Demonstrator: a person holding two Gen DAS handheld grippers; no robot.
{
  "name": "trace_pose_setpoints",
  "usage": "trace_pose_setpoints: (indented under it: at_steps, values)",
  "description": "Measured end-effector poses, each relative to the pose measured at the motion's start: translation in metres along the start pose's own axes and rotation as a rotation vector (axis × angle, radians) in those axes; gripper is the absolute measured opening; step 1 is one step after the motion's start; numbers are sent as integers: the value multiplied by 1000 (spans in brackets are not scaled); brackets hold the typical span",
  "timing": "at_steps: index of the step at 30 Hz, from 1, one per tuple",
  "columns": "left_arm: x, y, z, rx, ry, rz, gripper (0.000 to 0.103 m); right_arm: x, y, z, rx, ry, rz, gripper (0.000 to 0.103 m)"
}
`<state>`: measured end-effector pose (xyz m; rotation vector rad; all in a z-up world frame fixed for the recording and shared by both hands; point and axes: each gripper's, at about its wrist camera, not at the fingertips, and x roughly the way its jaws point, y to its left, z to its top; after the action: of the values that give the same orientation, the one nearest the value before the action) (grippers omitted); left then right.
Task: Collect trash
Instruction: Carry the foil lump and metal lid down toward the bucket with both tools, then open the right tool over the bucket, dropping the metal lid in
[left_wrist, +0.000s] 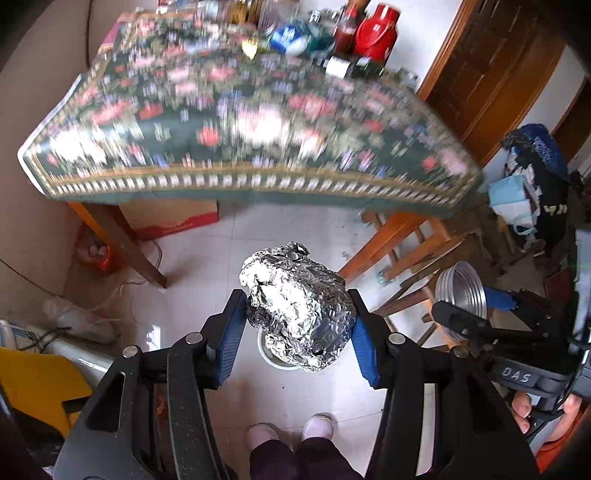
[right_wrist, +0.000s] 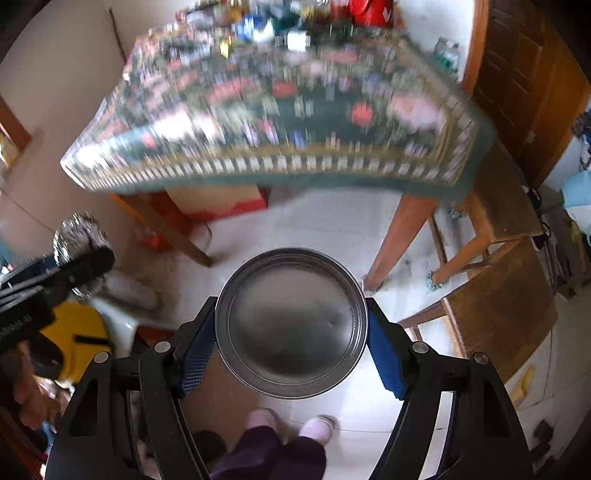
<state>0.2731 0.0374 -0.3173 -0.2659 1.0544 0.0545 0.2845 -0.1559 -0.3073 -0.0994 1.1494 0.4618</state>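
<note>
A crumpled ball of aluminium foil (left_wrist: 295, 310) sits between the blue pads of my left gripper (left_wrist: 300, 321), which is shut on it, held over the tiled floor. My right gripper (right_wrist: 291, 332) is shut on a round metal tin (right_wrist: 291, 323), its shiny end facing the camera. From the left wrist view that tin (left_wrist: 460, 293) and the right gripper (left_wrist: 476, 310) appear at the right edge. The right wrist view shows the foil ball (right_wrist: 75, 238) at far left. A small white round container (left_wrist: 275, 360) stands on the floor below the foil.
A table under a floral cloth (left_wrist: 251, 129) carries bottles and a red jug (left_wrist: 376, 31) at its far side. Wooden chairs (right_wrist: 498, 295) stand to the right, a cardboard box (left_wrist: 173, 218) under the table, a yellow object (left_wrist: 40, 387) at left. A person's feet (left_wrist: 291, 432) show below.
</note>
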Motion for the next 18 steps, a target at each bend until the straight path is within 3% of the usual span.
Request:
trace_pose_setpoints:
  at_steps: [8,14,18]
  values:
    - [102,29,-38,-91,75,18,53,108,-16,-28,12,74,28,72]
    - [161,48,-60,-105,107,43,53,159,-14,-38,0,63,77,73]
    - [191,55,-71,-113,138,48,53,189,-15,-44,13,110,115,77]
